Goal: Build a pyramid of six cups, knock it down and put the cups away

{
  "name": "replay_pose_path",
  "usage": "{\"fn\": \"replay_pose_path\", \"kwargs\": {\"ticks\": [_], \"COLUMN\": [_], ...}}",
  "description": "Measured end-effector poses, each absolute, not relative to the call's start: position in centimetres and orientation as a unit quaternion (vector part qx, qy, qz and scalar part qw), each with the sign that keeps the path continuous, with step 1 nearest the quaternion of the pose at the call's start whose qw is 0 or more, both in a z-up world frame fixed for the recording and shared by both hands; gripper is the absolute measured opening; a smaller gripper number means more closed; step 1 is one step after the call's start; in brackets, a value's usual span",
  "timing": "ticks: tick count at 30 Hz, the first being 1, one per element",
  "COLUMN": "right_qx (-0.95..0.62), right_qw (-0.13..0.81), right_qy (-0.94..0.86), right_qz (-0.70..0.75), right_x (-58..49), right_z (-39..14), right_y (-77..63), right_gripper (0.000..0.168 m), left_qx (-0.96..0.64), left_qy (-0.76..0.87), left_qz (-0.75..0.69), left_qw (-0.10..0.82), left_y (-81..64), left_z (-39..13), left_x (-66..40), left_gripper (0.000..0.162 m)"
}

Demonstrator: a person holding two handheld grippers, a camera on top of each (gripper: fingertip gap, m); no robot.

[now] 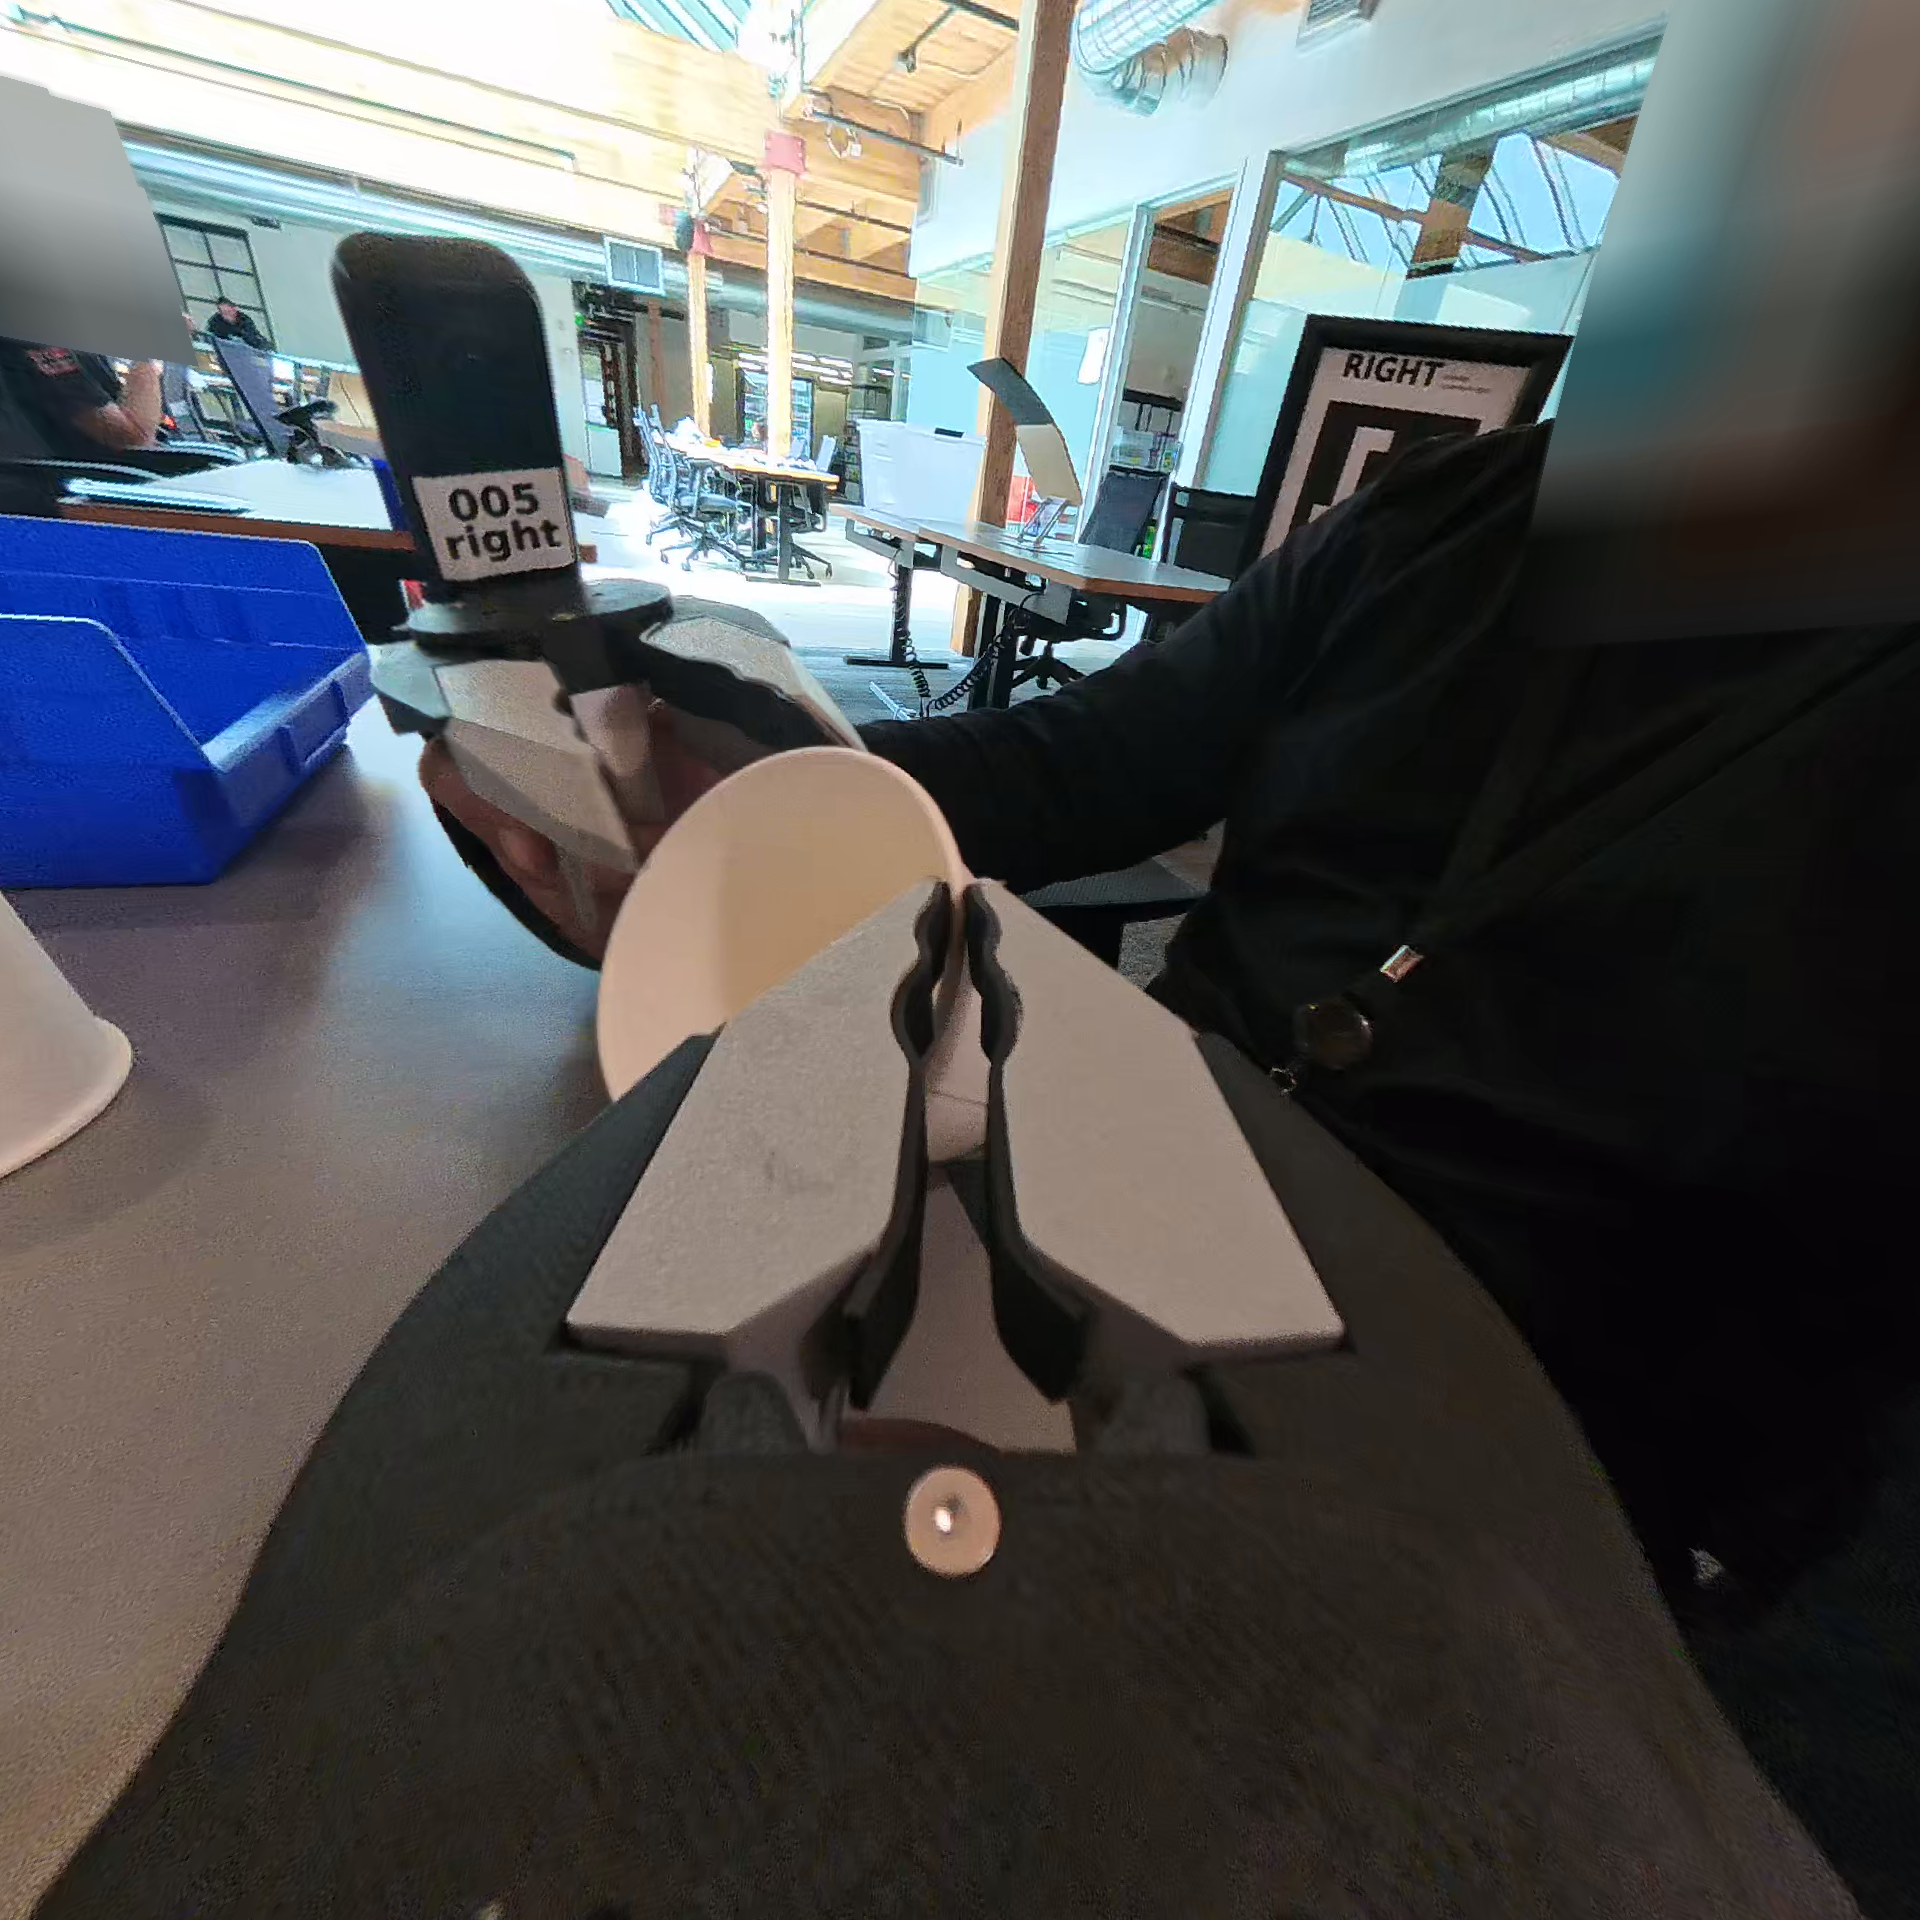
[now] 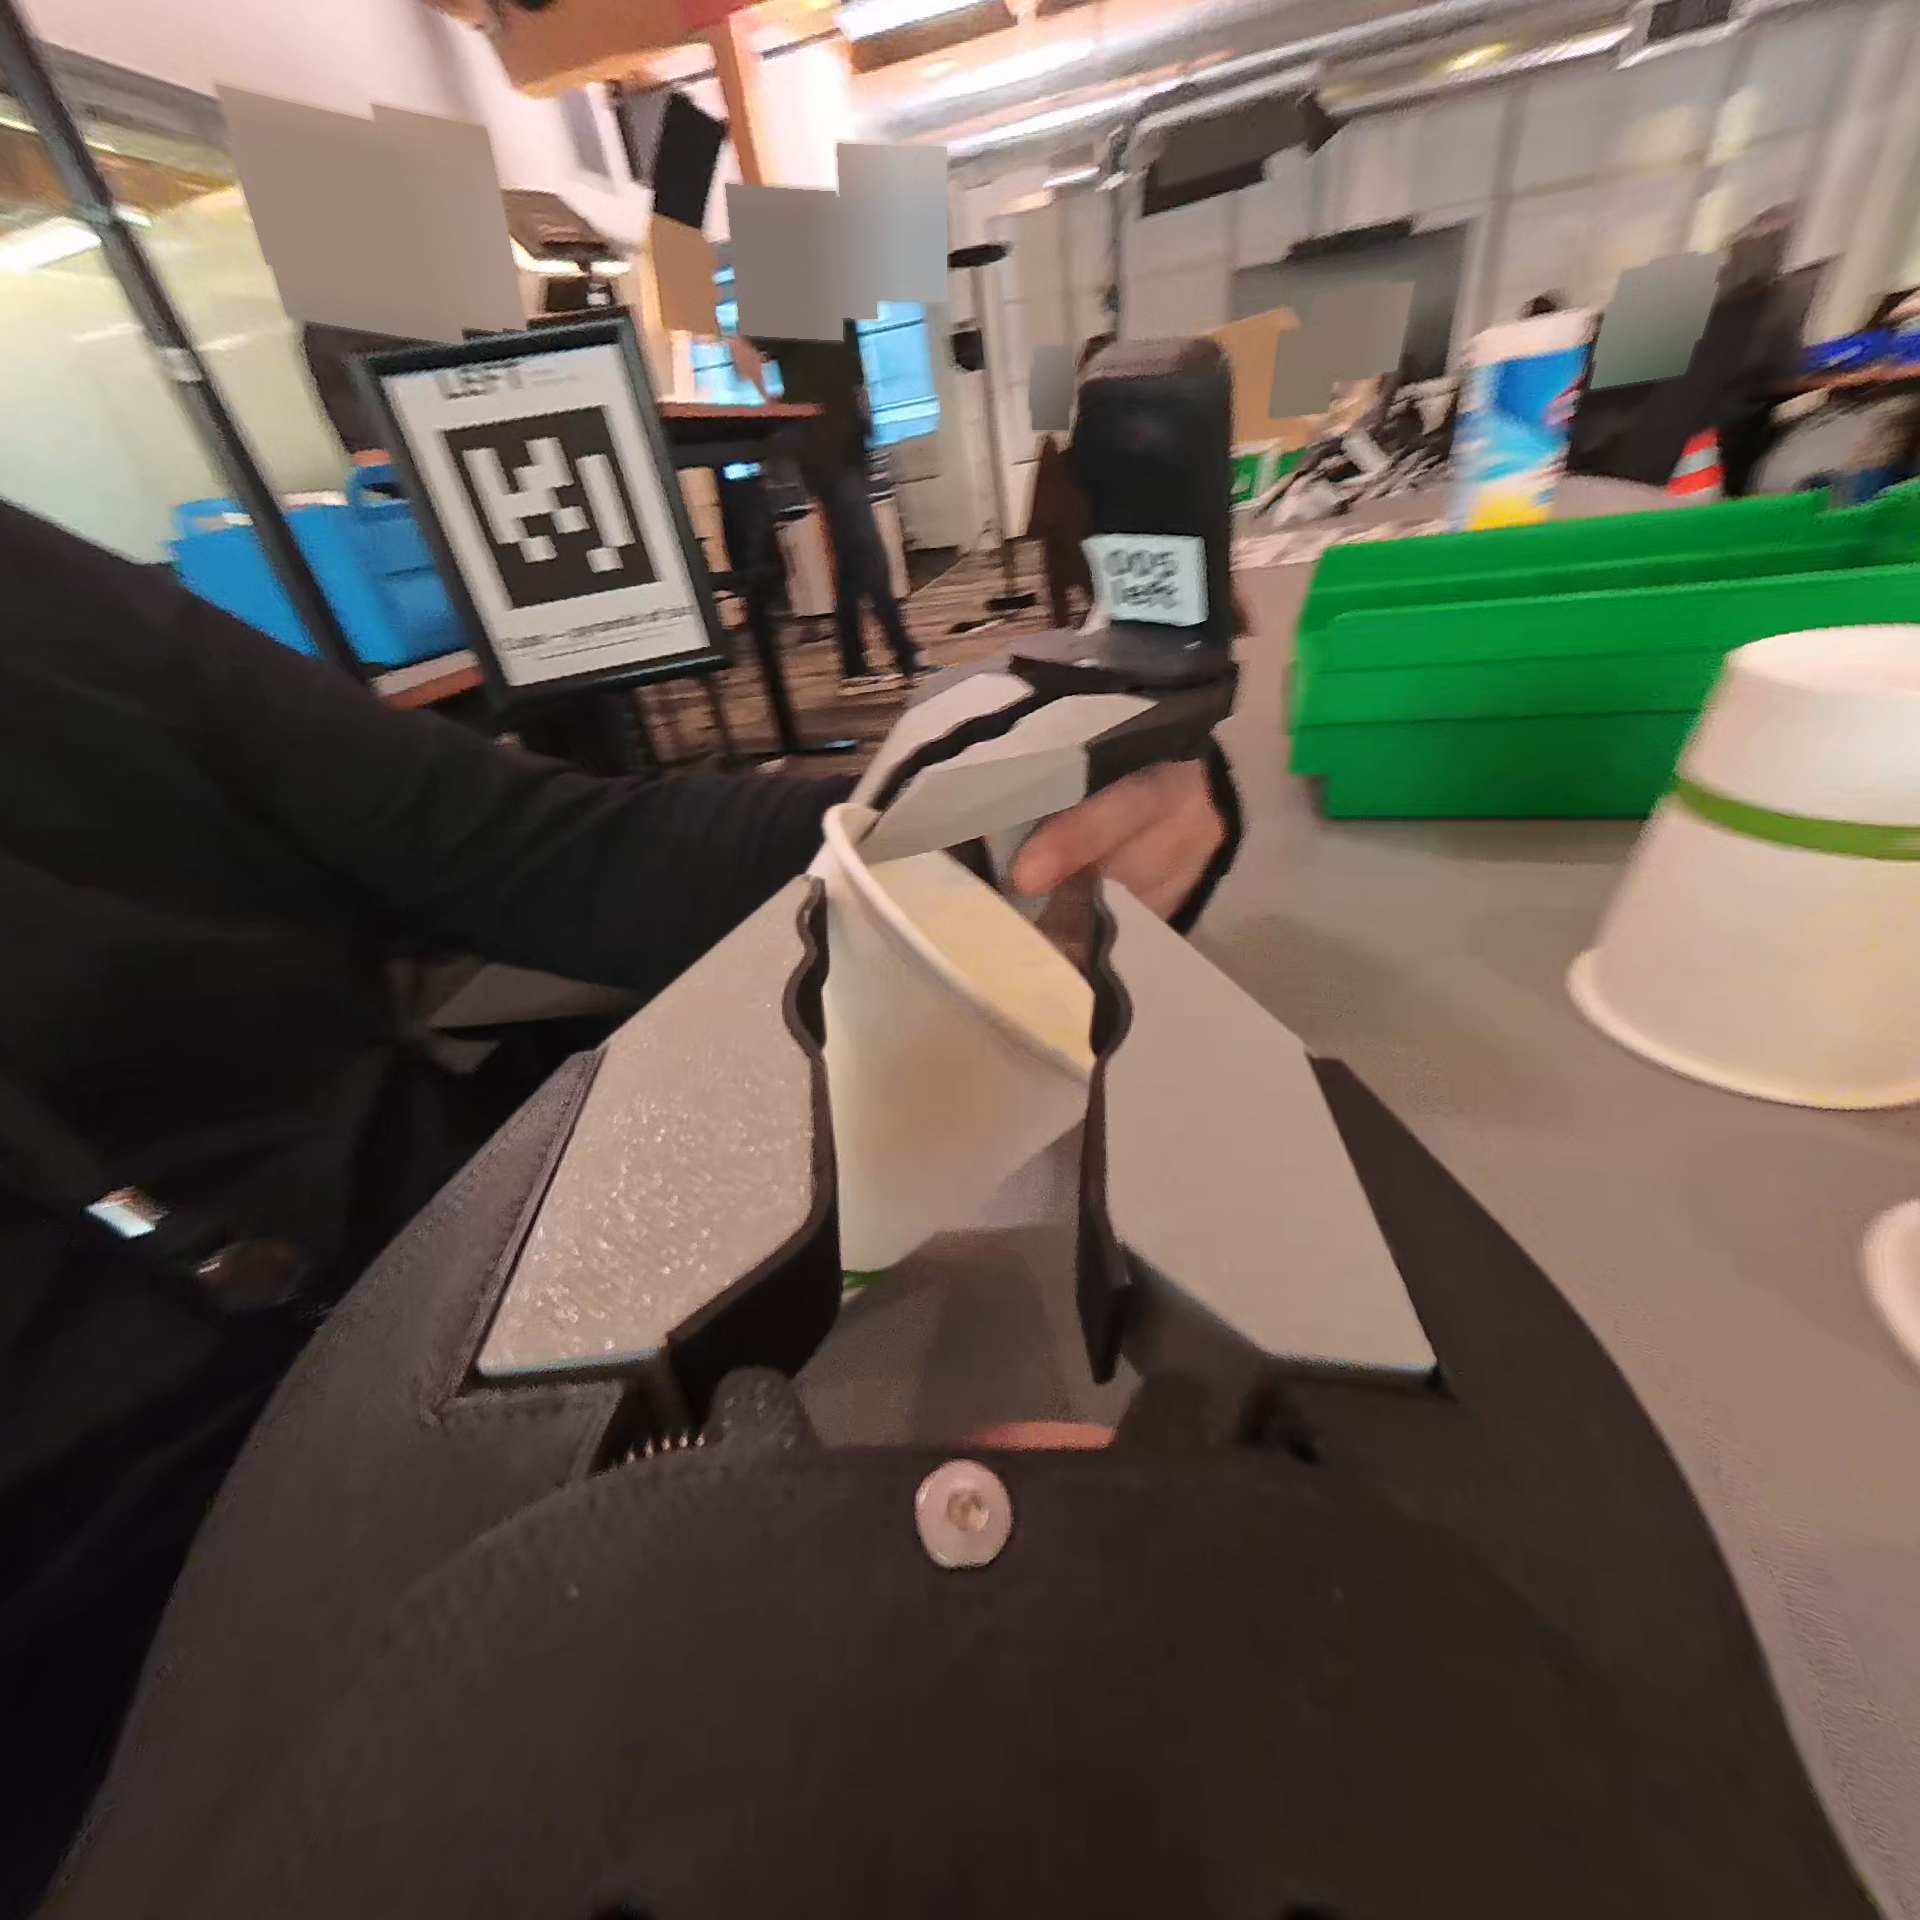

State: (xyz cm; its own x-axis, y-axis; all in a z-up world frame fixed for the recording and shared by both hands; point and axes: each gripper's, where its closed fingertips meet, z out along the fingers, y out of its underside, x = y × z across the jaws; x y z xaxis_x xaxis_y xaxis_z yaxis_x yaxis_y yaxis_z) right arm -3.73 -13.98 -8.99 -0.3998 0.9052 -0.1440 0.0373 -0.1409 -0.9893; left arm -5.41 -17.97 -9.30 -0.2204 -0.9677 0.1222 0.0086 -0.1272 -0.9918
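Both grippers hold one white paper cup [image 2: 935, 1091] in the air above the grey table [image 2: 1455, 1039]. My right gripper [image 2: 956, 904] has its fingers on either side of the cup's body and touches it on both sides. My left gripper [image 1: 961, 894] is shut, pinching the cup's wall at the rim; the cup also shows in the left wrist view [image 1: 769, 914]. Each gripper shows in the other's view: the right one [image 1: 623, 790] and the left one [image 2: 883, 800]. An upside-down white cup with a green band [image 2: 1766, 883] stands on the table to the right.
Another upside-down white cup [image 1: 42, 1039] sits at the left edge of the left wrist view, and a white rim [image 2: 1896, 1278] at the right wrist view's right edge. A blue bin [image 1: 156, 707] and green bins [image 2: 1558, 665] stand on the table. The person's dark sleeve [image 1: 1143, 707] reaches across. Spacing between my two grippers at the tips: around 5 cm.
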Motion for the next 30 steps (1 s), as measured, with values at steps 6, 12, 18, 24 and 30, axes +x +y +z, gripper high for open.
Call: {"fn": "replay_pose_path", "kwargs": {"ticks": [6, 12, 18, 24, 30], "right_qx": [-0.395, -0.39, -0.403, -0.465, -0.455], "right_qw": [0.241, 0.248, 0.33, 0.554, 0.782], "right_qy": [-0.626, -0.636, -0.595, -0.496, -0.402], "right_qz": [0.627, 0.618, 0.612, 0.48, 0.141], "right_x": [-3.3, -3.1, -3.5, -2.7, 1.3], "right_z": [-11.3, -11.2, -9.4, -6.9, -3.8], "right_y": [-17.8, -17.8, -15.2, -7.3, -2.3], "right_gripper": [0.019, 0.004, 0.0, 0.0, 0.0], "left_qx": [-0.473, -0.49, -0.526, -0.549, -0.612], "left_qy": [0.51, 0.479, 0.347, 0.201, 0.183], "left_qz": [-0.579, -0.564, -0.512, -0.459, -0.348], "left_qw": [0.426, 0.461, 0.583, 0.669, 0.686], "left_y": [-17.4, -15.7, -10.2, -5.6, -3.1], "left_z": [-9.3, -8.9, -6.6, -5.2, -7.3], "left_x": [-5.4, -5.6, -8.4, -13.3, -14.3], "left_gripper": [0.003, 0.007, 0.007, 0.005, 0.005]}}
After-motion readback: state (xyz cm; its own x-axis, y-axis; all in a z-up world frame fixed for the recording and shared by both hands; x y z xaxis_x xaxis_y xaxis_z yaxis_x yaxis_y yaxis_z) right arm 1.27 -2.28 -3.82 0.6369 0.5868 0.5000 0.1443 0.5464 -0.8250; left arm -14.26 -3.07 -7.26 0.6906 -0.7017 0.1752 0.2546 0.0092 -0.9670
